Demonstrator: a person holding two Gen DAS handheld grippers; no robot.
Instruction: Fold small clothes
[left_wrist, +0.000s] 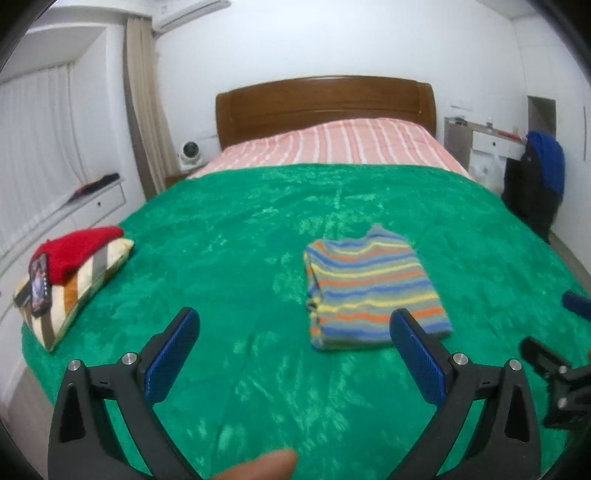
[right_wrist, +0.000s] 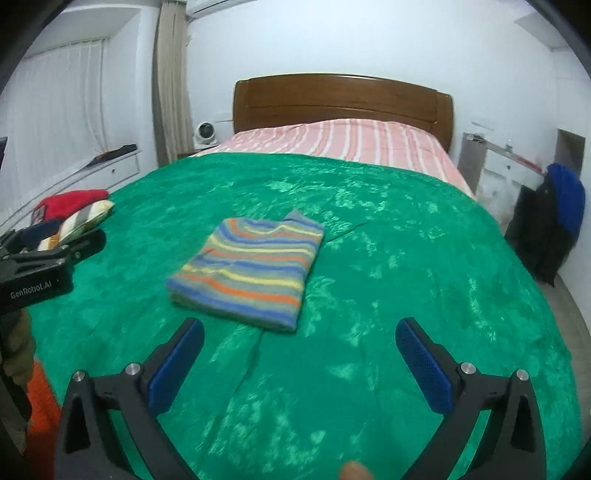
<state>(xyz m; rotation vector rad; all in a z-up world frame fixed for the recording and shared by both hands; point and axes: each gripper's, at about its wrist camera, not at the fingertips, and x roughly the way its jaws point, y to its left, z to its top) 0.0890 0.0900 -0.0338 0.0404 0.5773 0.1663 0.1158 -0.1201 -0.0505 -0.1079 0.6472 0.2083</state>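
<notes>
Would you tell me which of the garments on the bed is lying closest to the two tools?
The striped top, folded flat mid-blanket, just ahead of both open tools. The red garment sits off at the left edge, on a striped pillow.

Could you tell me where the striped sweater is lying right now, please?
The striped sweater lies folded on the green blanket mid-bed, untouched, ahead of both open hand-held grippers; the red garment sits far off at the bed's left edge.

I see a green blanket (left_wrist: 240, 236) under both tongs, a folded top (left_wrist: 369, 288) w/ blue, orange, yellow & grey stripes just ahead, a red garment (left_wrist: 77, 247) on a striped cream-brown pillow (left_wrist: 74, 295) far left, pink-white striped sheet (left_wrist: 343, 142) & brown headboard (left_wrist: 325, 103) beyond.
</notes>
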